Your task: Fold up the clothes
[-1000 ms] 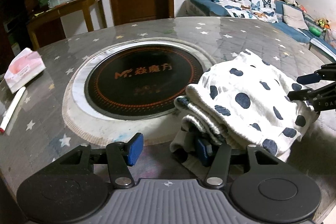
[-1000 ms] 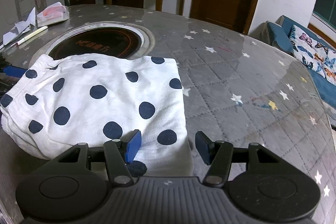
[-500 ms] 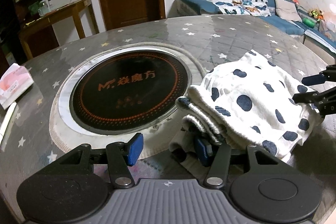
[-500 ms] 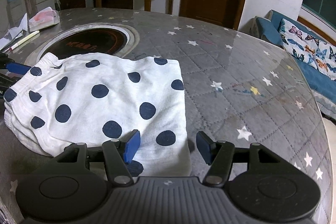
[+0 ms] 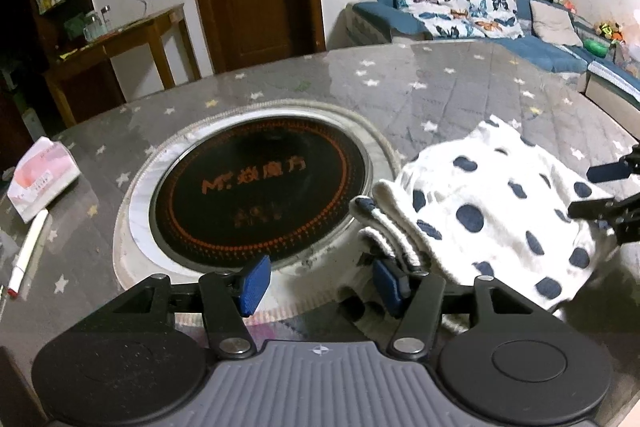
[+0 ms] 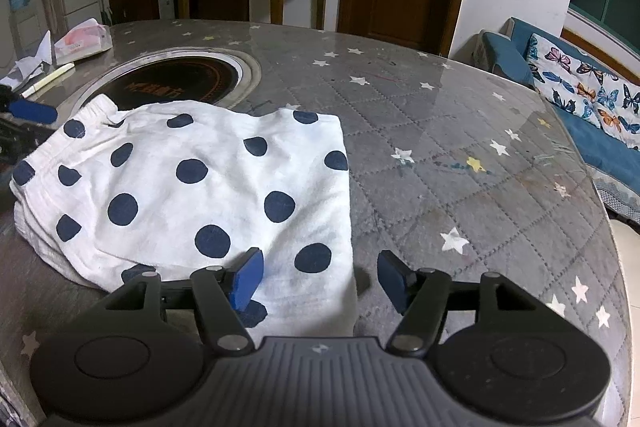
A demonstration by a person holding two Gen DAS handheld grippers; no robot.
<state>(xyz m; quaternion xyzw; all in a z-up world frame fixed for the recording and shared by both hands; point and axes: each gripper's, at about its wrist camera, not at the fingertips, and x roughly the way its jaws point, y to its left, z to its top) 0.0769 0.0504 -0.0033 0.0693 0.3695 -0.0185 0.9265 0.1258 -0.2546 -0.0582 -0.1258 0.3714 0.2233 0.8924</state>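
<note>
A folded white garment with dark blue dots point(image 5: 492, 211) lies on the grey star-patterned table point(image 5: 440, 95); it also shows in the right wrist view point(image 6: 192, 183). My left gripper point(image 5: 320, 283) is open at the garment's waistband end, its right pad touching the stacked folds. My right gripper point(image 6: 316, 281) is open at the opposite end, its left pad over the garment's edge, its right pad over bare table. The right gripper also shows at the right edge of the left wrist view point(image 5: 600, 191).
A round black cooktop point(image 5: 260, 187) is set in the table's middle, just beyond the garment. A tissue pack point(image 5: 40, 175) and a marker pen point(image 5: 28, 251) lie at the left. A sofa point(image 5: 500, 23) and a wooden side table point(image 5: 120, 47) stand behind.
Both grippers have drawn back slightly and risen; the garment has not moved. Both stay open.
</note>
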